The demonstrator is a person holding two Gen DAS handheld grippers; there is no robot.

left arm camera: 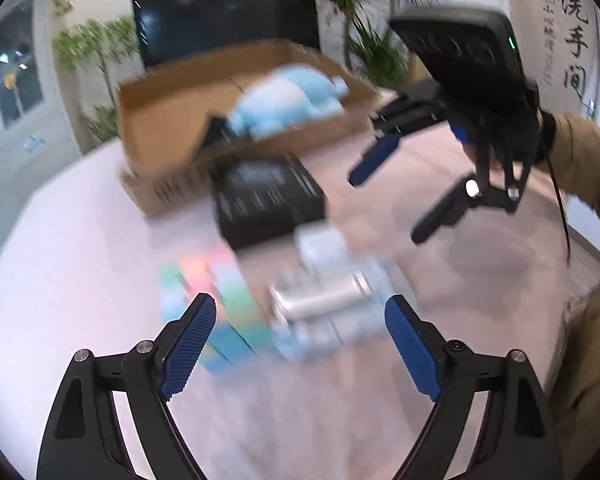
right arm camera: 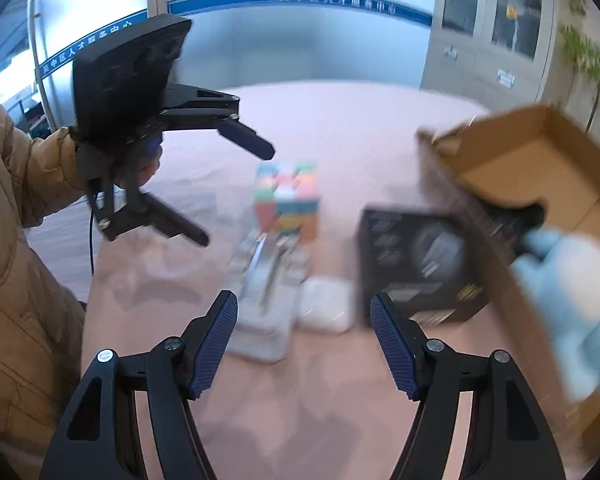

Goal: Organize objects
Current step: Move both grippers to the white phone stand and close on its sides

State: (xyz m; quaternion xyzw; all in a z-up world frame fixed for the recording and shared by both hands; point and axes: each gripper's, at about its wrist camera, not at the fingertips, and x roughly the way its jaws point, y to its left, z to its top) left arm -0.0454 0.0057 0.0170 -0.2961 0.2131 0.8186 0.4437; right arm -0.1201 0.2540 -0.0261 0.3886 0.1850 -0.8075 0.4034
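**Both tongs spread and empty above the loose things**

The cardboard box [right arm camera: 540, 168] lies open on the pink table [right arm camera: 340, 120] with a blue plush toy [right arm camera: 572, 280] already inside. Just outside its wall sits a black box [right arm camera: 416, 264]; near that, a colour cube [right arm camera: 286, 204], a clear packet [right arm camera: 266, 296] and a small white case [right arm camera: 326, 310].

The left tongs [left arm camera: 300, 316] and right tongs [right arm camera: 304, 320] stand apart, gripping nothing, both above the loose things. The pictures are blurred, so steady each hand first; probably square the jaws across one thing only before closing.
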